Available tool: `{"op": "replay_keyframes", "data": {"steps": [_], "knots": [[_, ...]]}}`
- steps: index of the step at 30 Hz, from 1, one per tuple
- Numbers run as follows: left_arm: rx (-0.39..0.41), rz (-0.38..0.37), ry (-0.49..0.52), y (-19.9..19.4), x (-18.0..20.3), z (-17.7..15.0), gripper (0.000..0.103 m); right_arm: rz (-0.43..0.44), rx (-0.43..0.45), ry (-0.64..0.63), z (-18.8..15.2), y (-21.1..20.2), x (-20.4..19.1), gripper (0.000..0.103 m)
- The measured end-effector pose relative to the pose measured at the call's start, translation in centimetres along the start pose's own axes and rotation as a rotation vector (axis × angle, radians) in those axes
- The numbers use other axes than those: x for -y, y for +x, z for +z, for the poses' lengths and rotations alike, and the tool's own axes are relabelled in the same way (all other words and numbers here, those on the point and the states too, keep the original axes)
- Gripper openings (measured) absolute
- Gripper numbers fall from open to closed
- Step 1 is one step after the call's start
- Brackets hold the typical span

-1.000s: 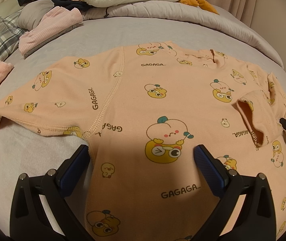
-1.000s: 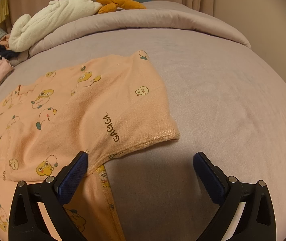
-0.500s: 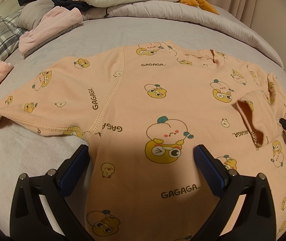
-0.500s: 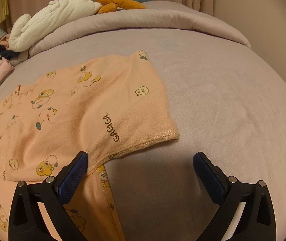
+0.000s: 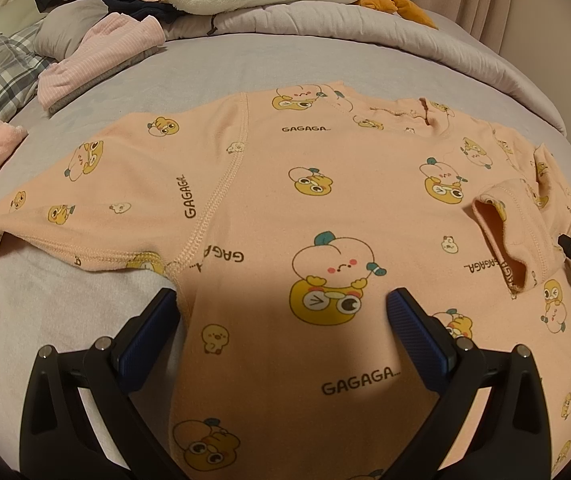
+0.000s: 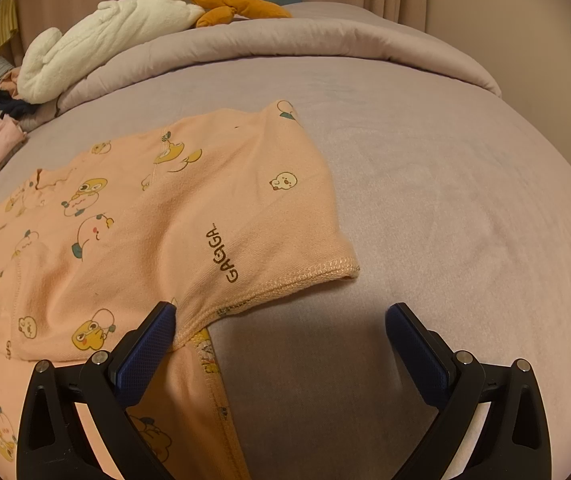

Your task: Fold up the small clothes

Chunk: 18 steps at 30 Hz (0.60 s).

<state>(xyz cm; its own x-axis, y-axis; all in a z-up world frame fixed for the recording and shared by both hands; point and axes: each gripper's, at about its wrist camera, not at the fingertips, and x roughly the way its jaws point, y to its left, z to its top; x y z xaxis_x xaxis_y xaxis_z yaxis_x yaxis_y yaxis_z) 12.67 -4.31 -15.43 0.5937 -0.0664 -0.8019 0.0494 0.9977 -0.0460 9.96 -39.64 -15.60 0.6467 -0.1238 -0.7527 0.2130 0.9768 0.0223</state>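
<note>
Lying flat on the bed [image 6: 445,160], the peach shirt [image 5: 305,184] has its right sleeve [image 6: 245,208] folded in; left gripper [image 5: 281,312] and right gripper [image 6: 281,324] hover, jaws apart. Next, probably, the left sleeve [image 5: 85,184].

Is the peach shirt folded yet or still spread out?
Mostly spread: the shirt lies flat on the bed, with only its right sleeve turned inward.

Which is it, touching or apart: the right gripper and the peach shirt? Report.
Cannot tell. Right wrist view: right gripper open, one finger overlapping the peach shirt; neither gap nor contact shows.
</note>
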Motion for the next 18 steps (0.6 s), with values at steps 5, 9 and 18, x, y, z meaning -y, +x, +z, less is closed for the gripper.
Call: {"op": "replay_keyframes", "data": {"steps": [5,9,18], "knots": [[0.000,-0.001,0.000,-0.01,0.01,-0.01,0.103,-0.001,0.001,0.000,-0.01,0.00,0.01,0.102],[0.003,-0.009,-0.007,-0.06,-0.14,-0.03,0.103,-0.001,0.001,0.000,-0.01,0.00,0.01,0.102],[0.001,-0.004,-0.001,-0.04,0.04,-0.02,0.103,-0.002,0.001,0.000,-0.03,-0.01,-0.02,0.102]]}}
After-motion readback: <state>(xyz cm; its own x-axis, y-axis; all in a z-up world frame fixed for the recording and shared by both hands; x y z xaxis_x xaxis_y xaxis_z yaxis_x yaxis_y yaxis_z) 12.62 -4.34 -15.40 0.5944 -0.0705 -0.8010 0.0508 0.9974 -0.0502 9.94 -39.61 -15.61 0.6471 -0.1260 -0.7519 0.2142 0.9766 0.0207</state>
